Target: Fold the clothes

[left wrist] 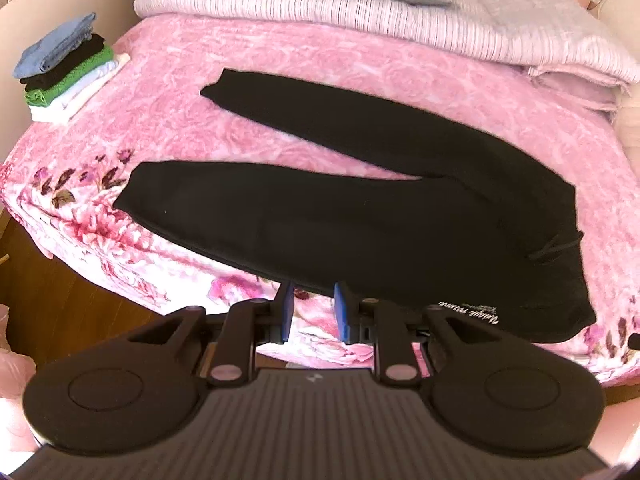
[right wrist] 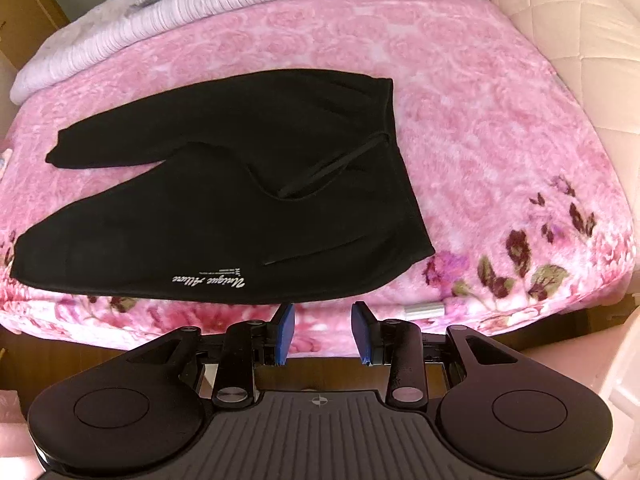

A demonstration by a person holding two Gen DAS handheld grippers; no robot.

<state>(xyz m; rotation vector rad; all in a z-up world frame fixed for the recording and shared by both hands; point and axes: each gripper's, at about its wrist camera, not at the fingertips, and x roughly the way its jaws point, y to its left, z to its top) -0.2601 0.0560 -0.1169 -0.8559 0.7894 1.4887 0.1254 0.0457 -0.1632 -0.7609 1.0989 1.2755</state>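
Black sweatpants (left wrist: 360,216) lie spread flat on the pink floral blanket (left wrist: 320,68), legs pointing left and apart, waistband with drawstring at the right. They also show in the right wrist view (right wrist: 224,184), with white lettering near the front hem. My left gripper (left wrist: 314,312) is open and empty, just short of the near leg's front edge. My right gripper (right wrist: 323,332) is open and empty, at the bed's front edge just below the waist part of the pants.
A stack of folded clothes (left wrist: 64,68) sits at the bed's far left corner. A folded pale quilt (left wrist: 360,12) lies along the back of the bed. A padded headboard (right wrist: 568,12) rises at the right. Wooden floor (left wrist: 52,280) lies below the bed edge.
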